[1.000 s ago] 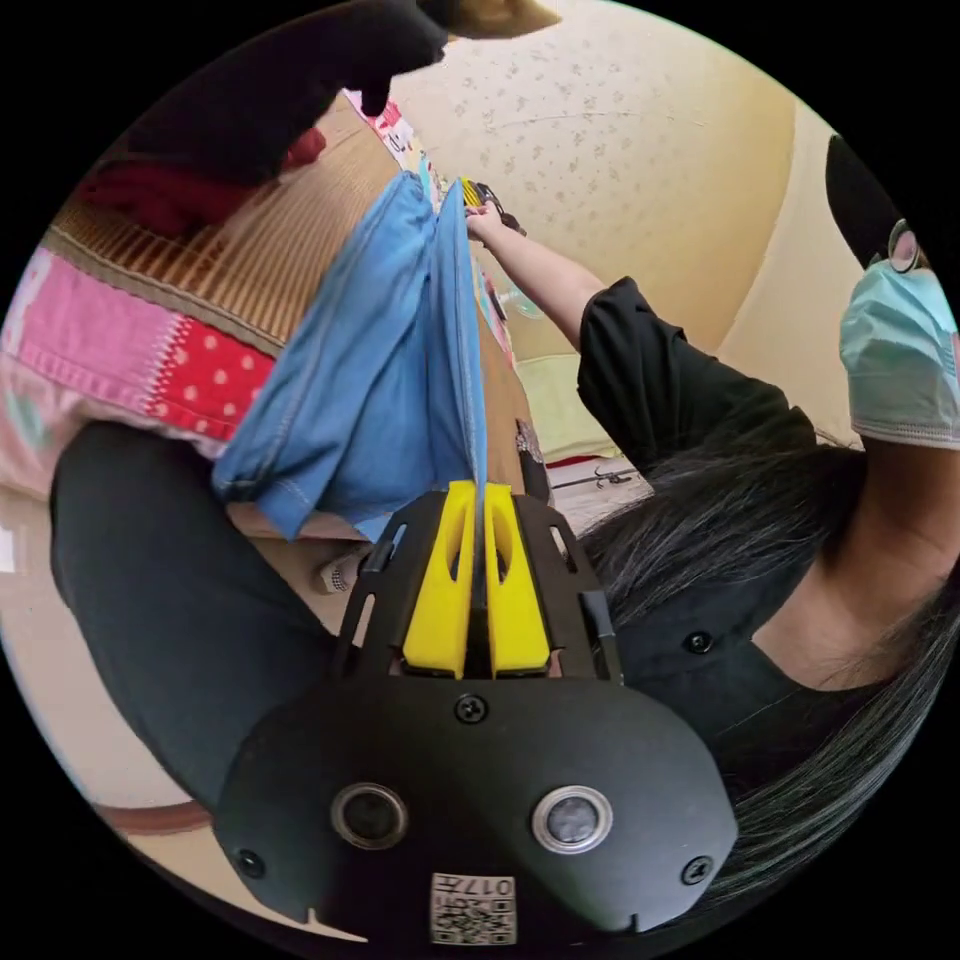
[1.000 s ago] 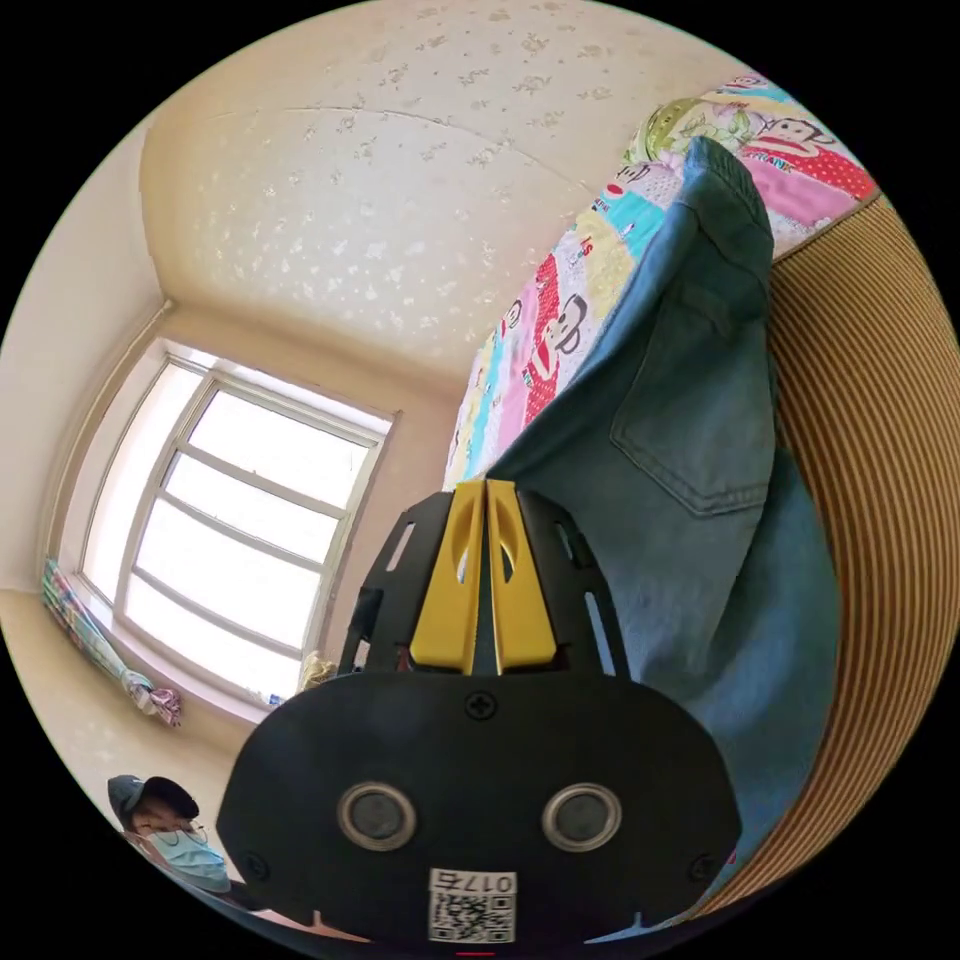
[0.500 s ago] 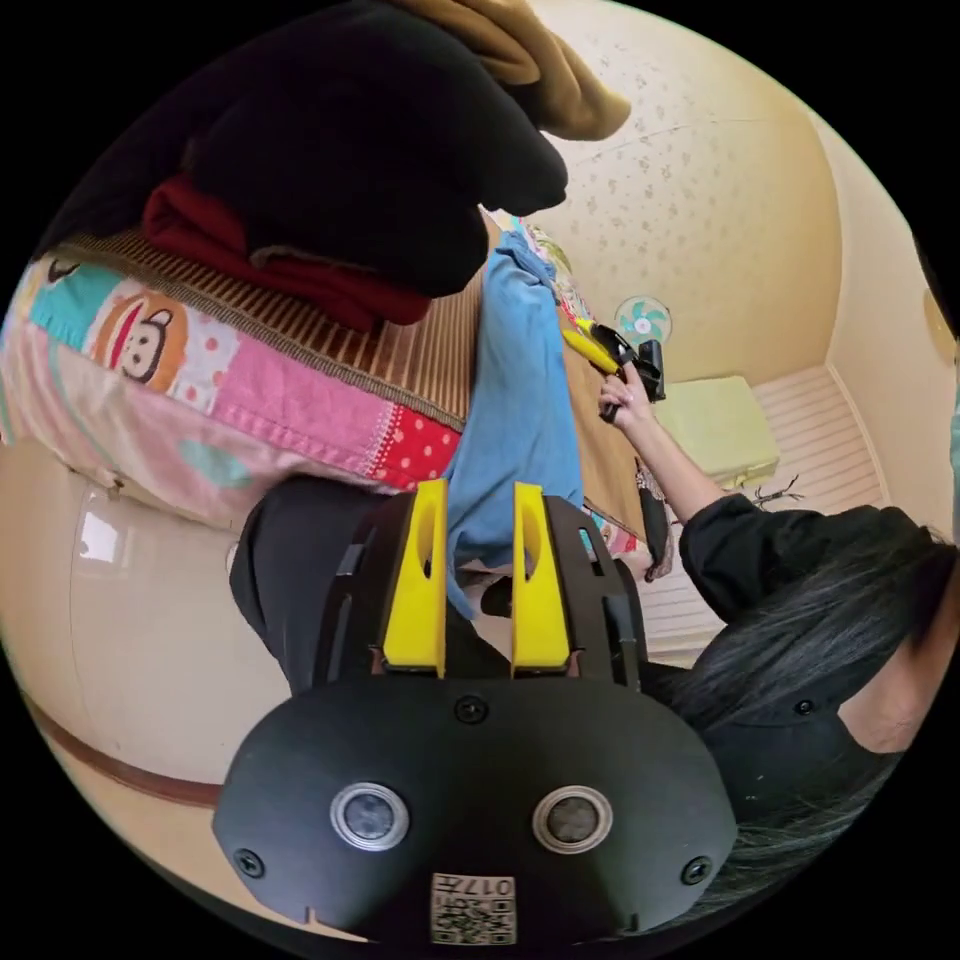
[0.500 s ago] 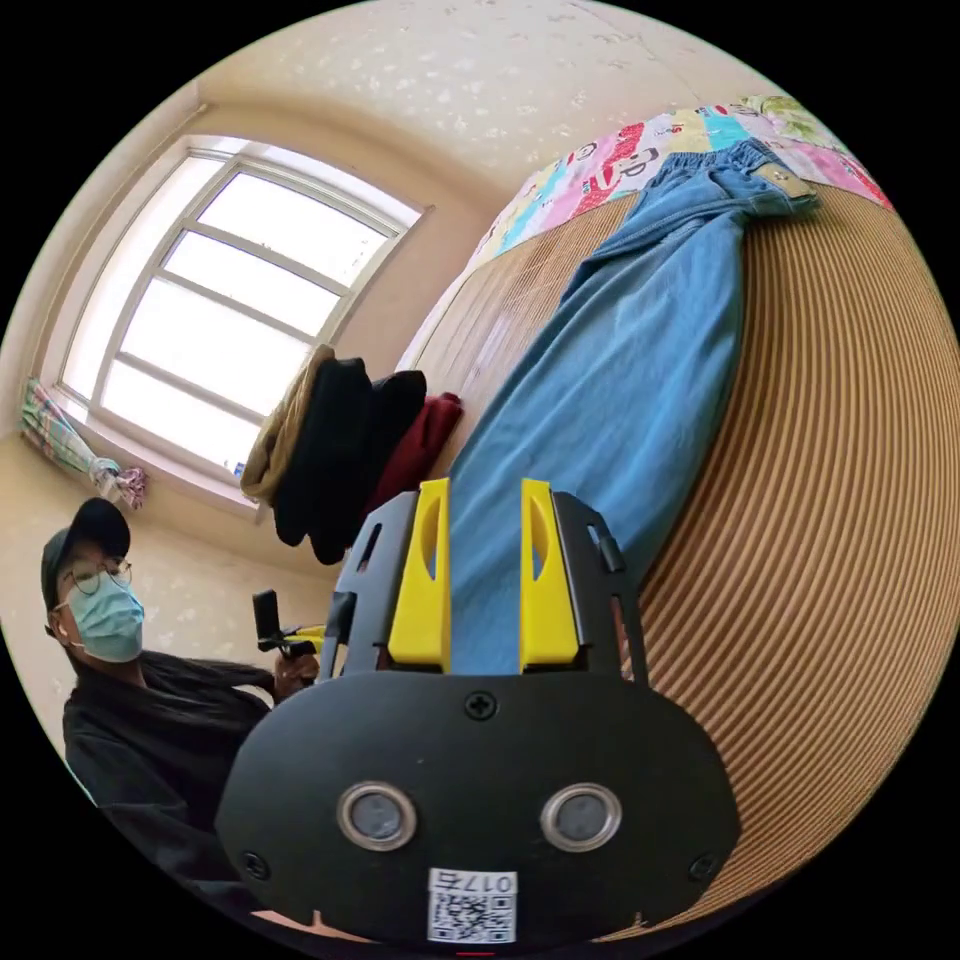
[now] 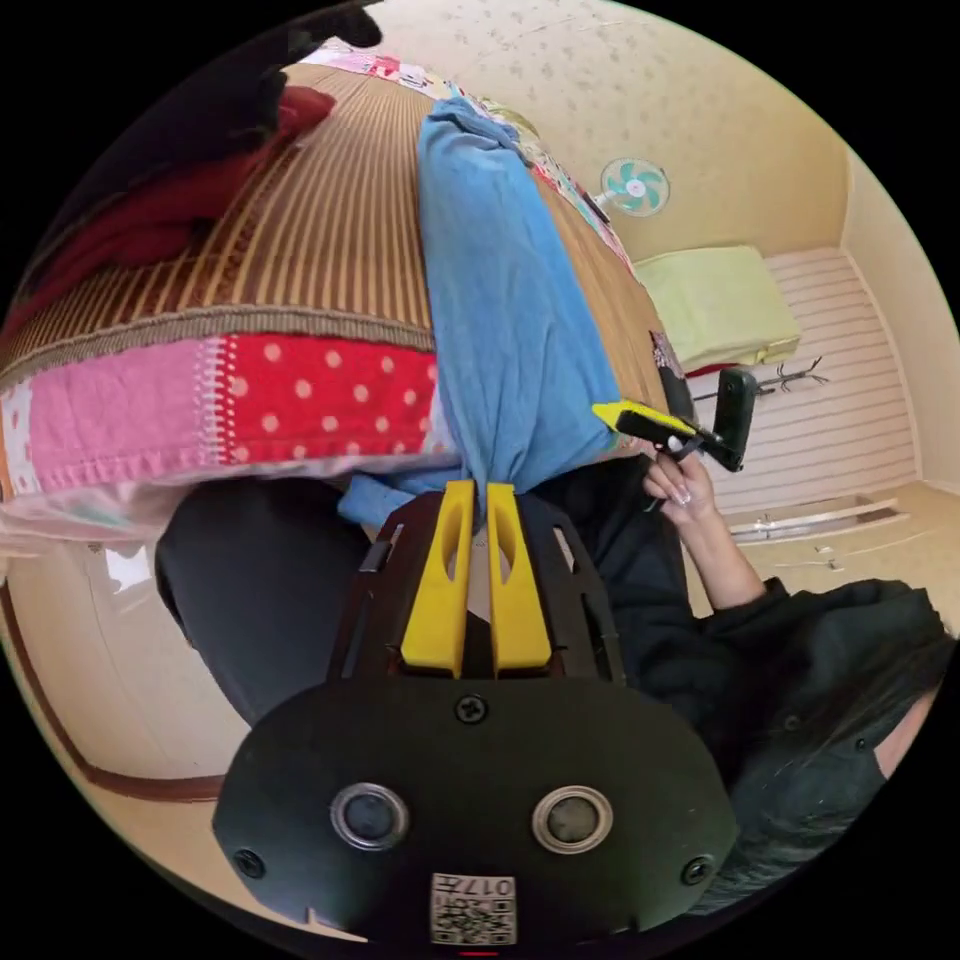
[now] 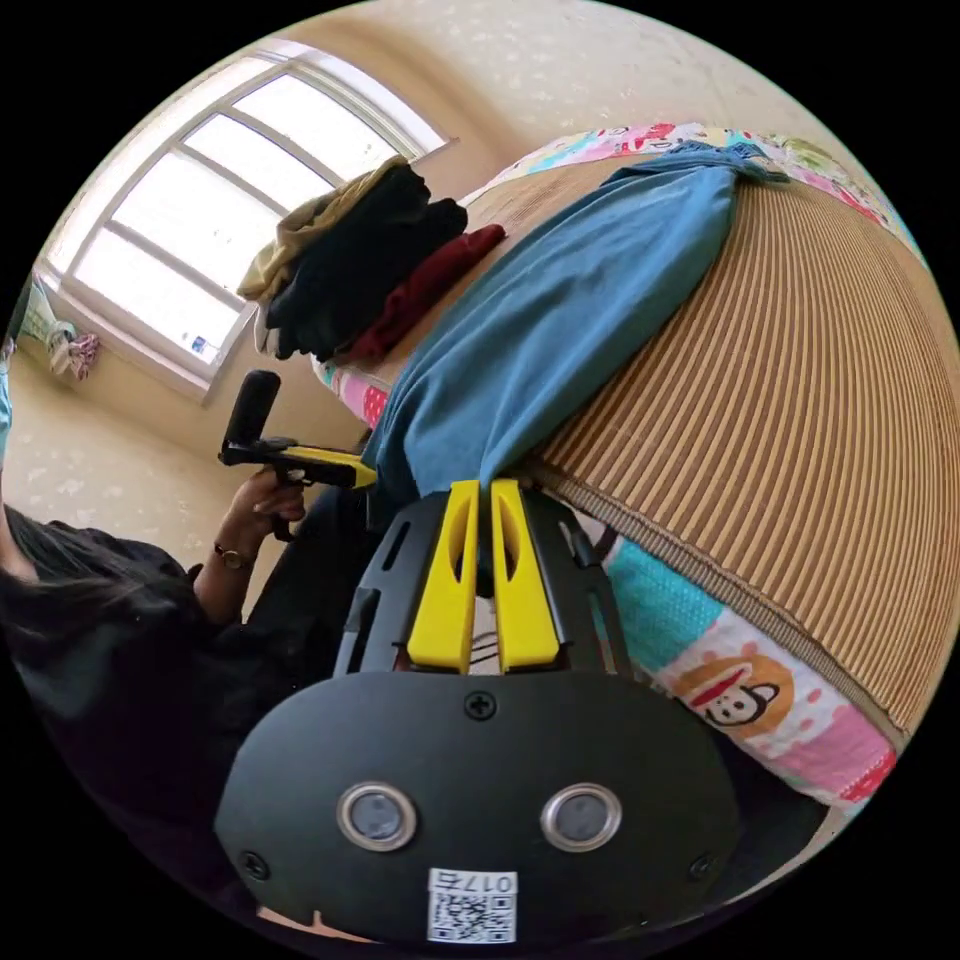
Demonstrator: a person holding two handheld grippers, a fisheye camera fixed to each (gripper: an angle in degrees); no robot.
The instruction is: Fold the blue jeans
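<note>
The blue jeans (image 5: 500, 300) lie lengthwise on the striped bed mat (image 5: 330, 230), with the leg ends drooping over the near bed edge. My left gripper (image 5: 476, 487) is shut on the hem at one corner of that end. At the jeans' other edge a hand holds my right gripper (image 5: 603, 409). In the right gripper view the jeans (image 6: 570, 310) stretch away across the mat (image 6: 800, 400). There my right gripper (image 6: 479, 485) is shut on the cloth at the bed edge. My left gripper (image 6: 370, 478) touches the jeans' far corner.
A pile of dark, red and tan clothes (image 6: 350, 260) sits on the mat beside the jeans. A patchwork bed cover (image 5: 250, 410) hangs below the mat's edge. The person's dark-clad legs (image 5: 250, 590) stand against the bed. A window (image 6: 200, 220) and a wall fan (image 5: 633, 187) lie beyond.
A second ago both grippers held the jeans up. Half a second ago both were open with the jeans laid on the mat. Now both have shut on the leg ends at the bed edge.
</note>
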